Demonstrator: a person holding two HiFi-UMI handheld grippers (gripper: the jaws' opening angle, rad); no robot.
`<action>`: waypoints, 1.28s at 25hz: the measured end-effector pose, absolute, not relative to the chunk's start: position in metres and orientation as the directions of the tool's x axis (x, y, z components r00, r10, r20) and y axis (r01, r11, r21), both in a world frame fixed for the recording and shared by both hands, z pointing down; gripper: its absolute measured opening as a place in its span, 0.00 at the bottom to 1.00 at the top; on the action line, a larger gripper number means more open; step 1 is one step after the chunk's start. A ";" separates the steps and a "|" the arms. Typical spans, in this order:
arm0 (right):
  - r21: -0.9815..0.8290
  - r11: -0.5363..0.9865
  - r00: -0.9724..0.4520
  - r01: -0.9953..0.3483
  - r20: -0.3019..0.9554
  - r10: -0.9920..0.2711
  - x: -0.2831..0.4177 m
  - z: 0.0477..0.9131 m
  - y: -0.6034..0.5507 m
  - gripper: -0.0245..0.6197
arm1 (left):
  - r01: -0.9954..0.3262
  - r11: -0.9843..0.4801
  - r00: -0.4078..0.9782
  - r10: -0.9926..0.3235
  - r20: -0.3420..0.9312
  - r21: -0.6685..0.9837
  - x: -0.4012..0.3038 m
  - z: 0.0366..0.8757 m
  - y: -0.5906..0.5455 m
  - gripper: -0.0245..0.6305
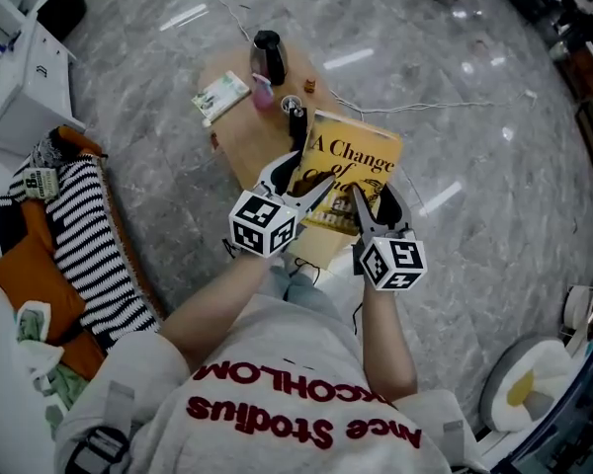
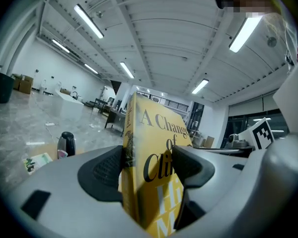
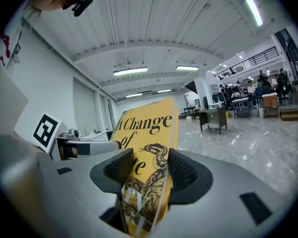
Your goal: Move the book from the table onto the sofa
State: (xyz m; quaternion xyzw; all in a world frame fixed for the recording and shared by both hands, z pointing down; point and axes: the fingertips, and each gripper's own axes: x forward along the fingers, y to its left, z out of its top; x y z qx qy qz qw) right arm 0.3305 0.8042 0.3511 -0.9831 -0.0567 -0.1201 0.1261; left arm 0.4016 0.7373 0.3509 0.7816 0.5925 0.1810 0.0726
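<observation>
A thick yellow book [image 1: 354,163] with black title lettering hangs in the air above a small wooden table [image 1: 245,134], held by both grippers. My left gripper [image 1: 298,188] is shut on its near left edge; in the left gripper view the book [image 2: 154,162] stands between the black pads [image 2: 107,171]. My right gripper [image 1: 376,205] is shut on the near right edge, and the right gripper view has the book [image 3: 145,157] clamped between its pads [image 3: 183,171]. The sofa [image 1: 30,265], with a striped cloth [image 1: 91,245], lies at the left.
On the table stand a dark kettle [image 1: 268,55], a pink bottle [image 1: 263,92], a small cup [image 1: 291,104] and a green-white booklet [image 1: 220,95]. White boxes [image 1: 28,92] sit at the upper left. Cables [image 1: 425,105] run across the marble floor. A round white object [image 1: 539,388] lies at the lower right.
</observation>
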 end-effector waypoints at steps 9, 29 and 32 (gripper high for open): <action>-0.187 -0.976 0.989 0.113 0.113 0.092 0.337 0.267 0.802 0.42 | 0.937 -0.267 0.260 0.964 0.062 0.224 0.407 0.263 0.734 0.51; -0.090 -0.994 0.998 0.067 0.001 0.067 0.326 0.198 0.775 0.41 | 0.948 -0.265 0.278 0.959 -0.051 0.175 0.394 0.197 0.704 0.51; -0.090 -0.994 0.998 0.061 -0.002 0.061 0.325 0.198 0.774 0.41 | 0.950 -0.265 0.277 0.959 -0.056 0.166 0.393 0.196 0.703 0.51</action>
